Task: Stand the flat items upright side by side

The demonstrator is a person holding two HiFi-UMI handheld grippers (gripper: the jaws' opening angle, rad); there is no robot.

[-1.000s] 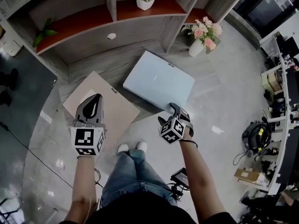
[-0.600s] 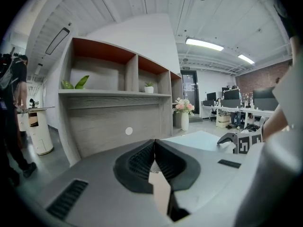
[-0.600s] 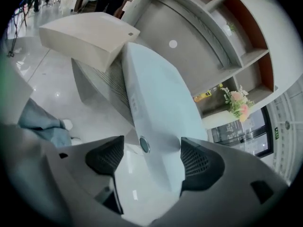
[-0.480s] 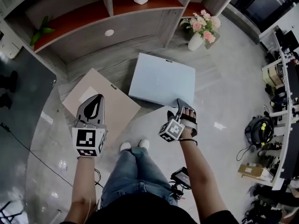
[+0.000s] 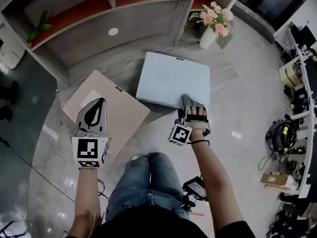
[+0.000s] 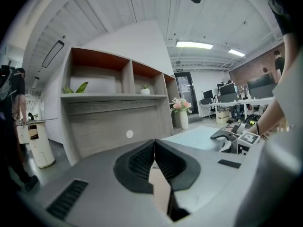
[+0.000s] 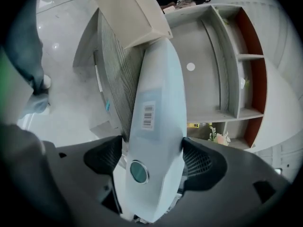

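- The left gripper (image 5: 98,102) reaches over the near corner of the flat beige box (image 5: 119,114). In the left gripper view its jaws are closed nearly together on a thin beige edge (image 6: 161,188) of that box.
- The beige box lies broad face up at the left, partly on the pale floor (image 5: 237,108) and partly on the low wood-grain step (image 5: 99,66) at the foot of the shelf unit (image 5: 143,21). It carries a white label and a small dark tab at its far corner.
- The right gripper (image 5: 189,100) is clamped on the near edge of the pale blue box (image 5: 168,78). In the right gripper view the jaws stand wide, with a pad on each broad face, and the box's narrow side fills the gap.
- The right gripper's jaws have just been opening a little wider, with the blue box between them.
- That narrow side of the blue box (image 7: 156,93) shows a barcode sticker and a round dark-green dot.
- The blue box lies to the right of the beige one, its far part over the step's front edge. It is not upright.
- The two boxes' nearest corners are close; whether they touch is unclear.
- A white vase of pink flowers (image 5: 209,33) stands at the step's right end, apart from both boxes.
- The person's jeans (image 5: 143,182) show below.
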